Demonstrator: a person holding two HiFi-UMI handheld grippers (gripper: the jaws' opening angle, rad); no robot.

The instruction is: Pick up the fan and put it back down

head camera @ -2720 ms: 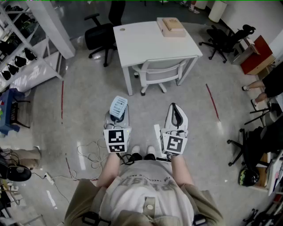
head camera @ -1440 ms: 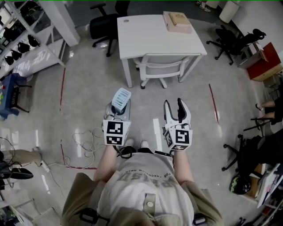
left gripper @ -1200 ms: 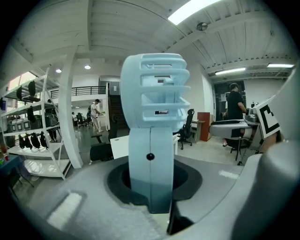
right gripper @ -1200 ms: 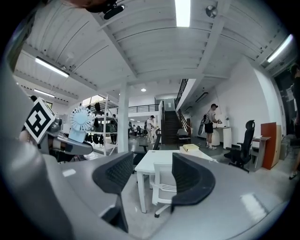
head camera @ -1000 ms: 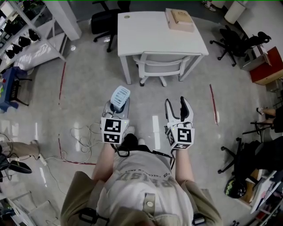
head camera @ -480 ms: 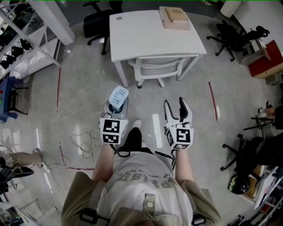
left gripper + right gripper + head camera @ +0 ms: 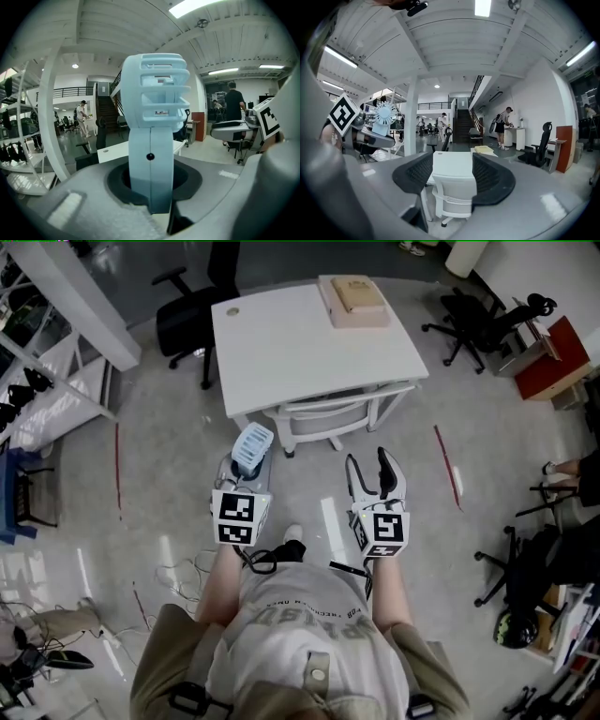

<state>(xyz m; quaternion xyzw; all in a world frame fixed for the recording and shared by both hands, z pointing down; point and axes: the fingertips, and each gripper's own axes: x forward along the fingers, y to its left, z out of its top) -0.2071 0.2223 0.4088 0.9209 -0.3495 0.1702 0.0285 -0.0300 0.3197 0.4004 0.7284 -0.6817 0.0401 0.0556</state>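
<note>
White table (image 7: pixel 300 348), rectangular, seen from above. On far right corner: tan flat box (image 7: pixel 354 301), close to edge. Near far left corner: small round mark (image 7: pixel 232 310), hole or disc, cannot tell which. Grey glossy floor (image 7: pixel 178 493) under all. On floor: white chair (image 7: pixel 337 416) tucked under table's near side; black office chair (image 7: pixel 183 320) just beside table's left end; red tape lines (image 7: pixel 118 470) left and right of table; white strip (image 7: pixel 330 521); loose cables (image 7: pixel 173 575); white rack (image 7: pixel 56 371) at left.
</note>
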